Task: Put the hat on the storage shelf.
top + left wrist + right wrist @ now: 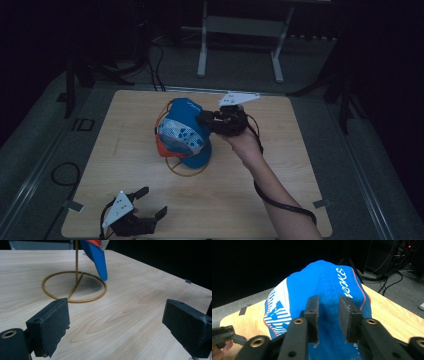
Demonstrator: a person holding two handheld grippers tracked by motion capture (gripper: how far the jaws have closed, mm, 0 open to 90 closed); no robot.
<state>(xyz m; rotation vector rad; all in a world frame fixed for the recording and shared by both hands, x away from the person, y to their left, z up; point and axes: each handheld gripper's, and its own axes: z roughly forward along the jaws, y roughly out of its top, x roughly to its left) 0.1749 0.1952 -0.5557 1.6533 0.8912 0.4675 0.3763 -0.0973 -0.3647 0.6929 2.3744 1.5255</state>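
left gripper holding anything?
No: in the left gripper view the left gripper has its jaws wide apart over bare table, short of the gold wire stand.

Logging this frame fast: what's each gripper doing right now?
Left gripper: open, holding nothing, low over the table.
Right gripper: jaws slightly apart around a fold of the blue cap; whether the pads still press it cannot be told.

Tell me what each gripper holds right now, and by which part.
The left gripper holds nothing; its jaws stand wide open over the table. The right gripper's jaws straddle a fold of the blue cap's crown, but whether they still pinch it cannot be told.
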